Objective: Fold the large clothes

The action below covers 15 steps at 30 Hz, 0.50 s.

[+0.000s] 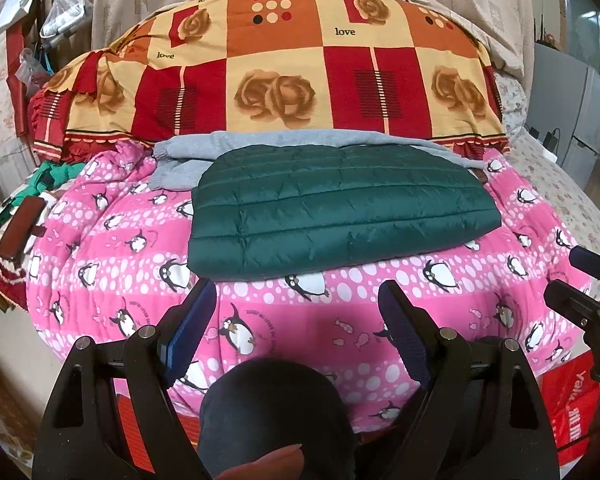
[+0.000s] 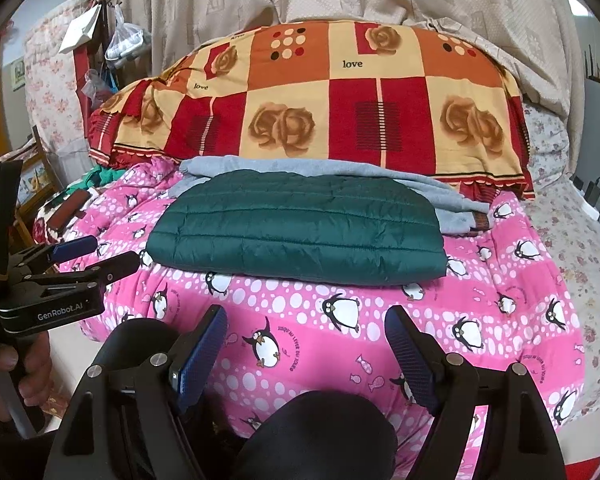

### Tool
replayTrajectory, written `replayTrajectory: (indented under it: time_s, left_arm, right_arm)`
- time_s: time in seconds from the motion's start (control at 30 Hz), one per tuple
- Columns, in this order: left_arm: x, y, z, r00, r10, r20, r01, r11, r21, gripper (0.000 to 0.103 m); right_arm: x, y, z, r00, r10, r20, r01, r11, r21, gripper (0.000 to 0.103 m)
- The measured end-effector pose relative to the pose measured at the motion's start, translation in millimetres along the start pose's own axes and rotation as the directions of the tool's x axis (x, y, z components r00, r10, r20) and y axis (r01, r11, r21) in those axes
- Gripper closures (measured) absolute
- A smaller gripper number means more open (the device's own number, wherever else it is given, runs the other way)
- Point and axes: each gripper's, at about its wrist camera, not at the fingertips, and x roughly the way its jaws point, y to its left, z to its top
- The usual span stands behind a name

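green quilted jacket [image 1: 340,204] lies folded on the penguin quilt [image 1: 140,300], long axis crosswise, dead ahead | left gripper [image 1: 296,308] and right gripper [image 2: 304,332] both spread wide, empty | we judge both about equally near

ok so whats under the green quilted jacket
The folded green quilted jacket lies on a pink penguin quilt. Its far edge overlaps a grey sweatshirt. How far the sweatshirt runs beneath is hidden.

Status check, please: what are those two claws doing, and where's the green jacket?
Left gripper open, empty. Right gripper open, empty. Green jacket lies folded on grey garment. Nothing in the way.
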Motion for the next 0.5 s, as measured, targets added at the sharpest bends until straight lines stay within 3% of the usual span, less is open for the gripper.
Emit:
replayTrajectory:
  time_s: [0.5]
  left_arm:
    - [0.7,-5.8,-0.1,1.0,-0.006,-0.002,0.006,1.0,0.011,0.02]
  right_arm:
    - [-0.6,-0.6,-0.7,1.0,0.003,-0.001,-0.003,1.0,-0.004,0.024]
